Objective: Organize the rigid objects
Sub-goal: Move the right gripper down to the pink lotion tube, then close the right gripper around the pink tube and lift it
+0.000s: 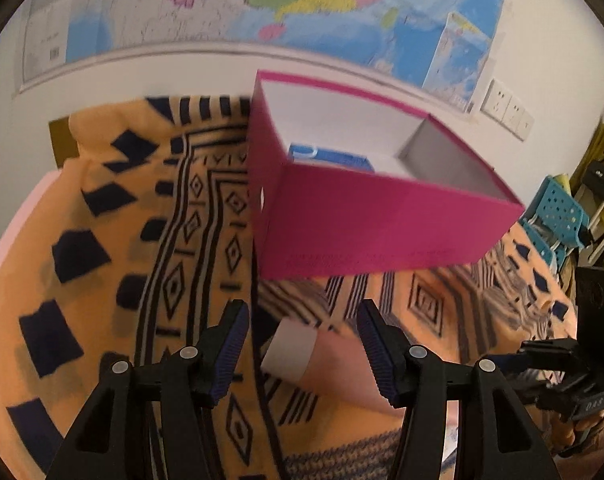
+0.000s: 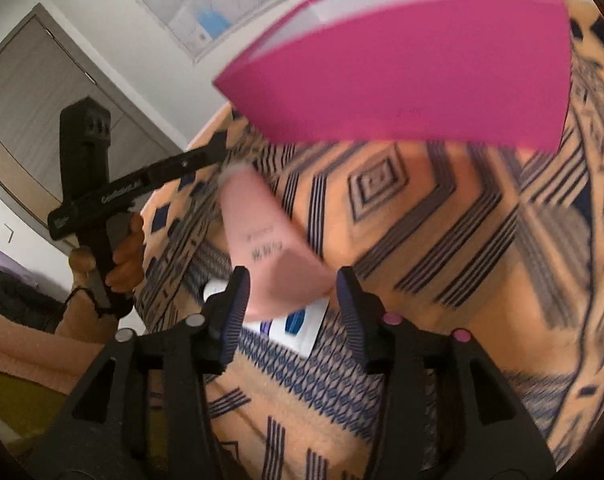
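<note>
An open magenta box [image 1: 366,216] with a white inside stands on the patterned orange cloth [image 1: 102,240]. A blue and white item [image 1: 326,158] lies inside it. My left gripper [image 1: 302,344] is open just short of the box, over a pink tube with a white cap [image 1: 290,354]. In the right wrist view the box [image 2: 414,76] is ahead. My right gripper [image 2: 292,308] is open around the wide end of the pink tube [image 2: 262,240]. A white and blue packet [image 2: 298,326] lies under the tube. The left gripper's handle [image 2: 98,196] shows at the left.
A map [image 1: 262,0] hangs on the wall behind the table. Wall sockets [image 1: 506,110] and blue chairs [image 1: 558,216] are at the right. The other gripper's body [image 1: 574,368] is at the right edge. A door [image 2: 30,96] is at the left.
</note>
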Action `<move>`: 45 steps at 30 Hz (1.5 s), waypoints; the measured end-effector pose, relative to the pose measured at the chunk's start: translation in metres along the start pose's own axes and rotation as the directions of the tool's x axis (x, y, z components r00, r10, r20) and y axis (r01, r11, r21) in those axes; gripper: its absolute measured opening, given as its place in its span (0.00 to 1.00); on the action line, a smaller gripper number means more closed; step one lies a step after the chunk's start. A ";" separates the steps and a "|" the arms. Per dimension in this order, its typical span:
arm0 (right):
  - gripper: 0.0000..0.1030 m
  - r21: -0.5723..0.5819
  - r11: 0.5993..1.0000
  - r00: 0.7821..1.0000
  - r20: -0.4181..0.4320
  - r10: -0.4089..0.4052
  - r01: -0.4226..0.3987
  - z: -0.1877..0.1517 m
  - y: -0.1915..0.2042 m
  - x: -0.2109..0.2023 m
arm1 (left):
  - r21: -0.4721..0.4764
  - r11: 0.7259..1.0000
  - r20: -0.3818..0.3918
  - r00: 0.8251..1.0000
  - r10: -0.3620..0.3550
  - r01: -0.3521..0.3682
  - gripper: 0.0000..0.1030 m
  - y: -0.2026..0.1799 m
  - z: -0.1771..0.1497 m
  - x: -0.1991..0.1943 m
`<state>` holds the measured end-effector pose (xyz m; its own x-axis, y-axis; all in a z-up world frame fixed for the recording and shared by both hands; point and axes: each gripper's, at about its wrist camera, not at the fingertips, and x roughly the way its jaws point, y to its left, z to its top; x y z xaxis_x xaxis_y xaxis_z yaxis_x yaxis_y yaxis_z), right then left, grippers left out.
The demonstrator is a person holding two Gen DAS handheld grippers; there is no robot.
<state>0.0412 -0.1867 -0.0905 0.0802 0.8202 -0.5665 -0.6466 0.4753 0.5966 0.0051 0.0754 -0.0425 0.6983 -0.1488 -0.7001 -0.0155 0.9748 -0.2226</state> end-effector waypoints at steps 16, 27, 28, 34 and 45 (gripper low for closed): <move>0.47 0.086 0.994 0.998 0.011 0.069 -0.070 -0.006 -0.002 0.003 | 0.030 0.999 -0.068 0.997 -0.033 0.035 0.57 -0.005 -0.013 0.013; 0.48 0.140 0.985 0.992 0.083 0.091 -0.102 0.006 -0.014 -0.004 | 0.052 0.997 -0.089 0.995 -0.053 0.058 0.59 -0.020 -0.018 0.013; 0.48 0.141 0.986 0.993 0.083 0.080 -0.091 0.006 -0.013 -0.004 | 0.052 0.997 -0.091 0.994 -0.058 0.063 0.59 -0.021 -0.018 0.013; 0.48 0.159 0.986 0.997 0.050 0.050 -0.058 -0.006 -0.015 -0.013 | 0.036 0.996 -0.101 0.992 -0.077 0.081 0.59 -0.016 -0.018 0.013; 0.49 0.184 0.978 0.995 0.042 0.088 -0.095 -0.017 -0.012 -0.008 | 0.040 0.996 -0.103 0.992 -0.069 0.073 0.60 -0.017 -0.018 0.013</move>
<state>0.0356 -0.2045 -0.1028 0.0548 0.8717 -0.4870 -0.5006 0.4460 0.7420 0.0015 0.0540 -0.0600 0.6203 -0.2321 -0.7492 0.0645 0.9671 -0.2462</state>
